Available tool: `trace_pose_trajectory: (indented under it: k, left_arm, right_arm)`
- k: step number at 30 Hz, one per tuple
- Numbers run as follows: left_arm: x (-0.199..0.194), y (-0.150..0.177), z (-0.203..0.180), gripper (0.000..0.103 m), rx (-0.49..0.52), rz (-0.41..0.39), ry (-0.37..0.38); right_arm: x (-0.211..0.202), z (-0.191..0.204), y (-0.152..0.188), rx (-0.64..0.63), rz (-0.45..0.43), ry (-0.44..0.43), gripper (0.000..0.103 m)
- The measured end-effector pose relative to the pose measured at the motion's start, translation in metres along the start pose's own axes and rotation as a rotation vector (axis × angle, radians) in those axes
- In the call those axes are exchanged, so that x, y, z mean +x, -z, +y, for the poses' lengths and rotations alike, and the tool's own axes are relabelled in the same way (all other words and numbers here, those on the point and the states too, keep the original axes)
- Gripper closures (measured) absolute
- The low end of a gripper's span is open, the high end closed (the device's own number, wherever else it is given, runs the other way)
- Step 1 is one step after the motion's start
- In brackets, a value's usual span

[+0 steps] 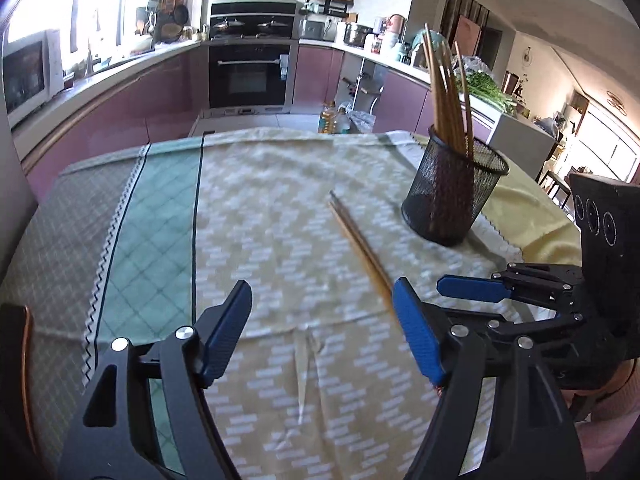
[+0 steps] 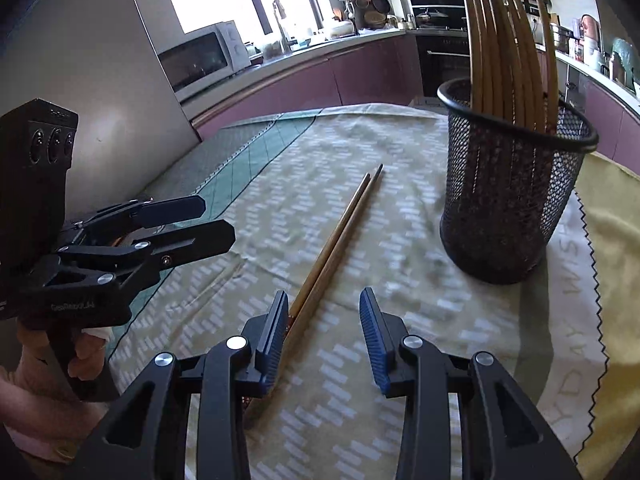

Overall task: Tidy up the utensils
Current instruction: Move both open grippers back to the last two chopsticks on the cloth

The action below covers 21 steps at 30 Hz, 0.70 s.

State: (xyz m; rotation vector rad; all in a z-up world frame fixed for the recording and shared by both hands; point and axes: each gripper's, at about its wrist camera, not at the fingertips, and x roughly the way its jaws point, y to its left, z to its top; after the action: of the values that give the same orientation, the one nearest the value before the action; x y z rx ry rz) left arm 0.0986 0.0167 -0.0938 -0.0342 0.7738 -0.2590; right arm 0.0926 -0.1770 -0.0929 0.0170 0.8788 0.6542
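A pair of wooden chopsticks (image 1: 356,240) (image 2: 340,232) lies flat on the patterned tablecloth, side by side. A black mesh cup (image 1: 448,200) (image 2: 508,208) stands upright to their right, with several chopsticks (image 1: 444,92) (image 2: 504,48) in it. My left gripper (image 1: 322,332) is open above the cloth; the pair's near end runs behind its right finger. My right gripper (image 2: 325,344) is open too, with the pair's thick end lying along the inner side of its left finger, not pinched. Each gripper also shows in the other's view, the right gripper (image 1: 460,300) and the left gripper (image 2: 208,222).
A yellow cloth (image 2: 616,240) lies under the tablecloth's zigzag edge (image 2: 588,280) at the right. A hand (image 2: 40,392) holds the left gripper's handle. Oil bottles (image 1: 332,118) stand past the table's far edge, with the kitchen counter and a microwave (image 2: 208,56) beyond.
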Motion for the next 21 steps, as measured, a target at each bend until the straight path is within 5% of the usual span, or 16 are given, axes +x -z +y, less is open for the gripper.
trace_pose_trajectory:
  k: [21]
  left_arm:
    - [0.010, 0.009, 0.001, 0.033, -0.011, 0.034, 0.011]
  right_arm:
    - [0.010, 0.003, -0.001, 0.009, 0.034, 0.037, 0.073]
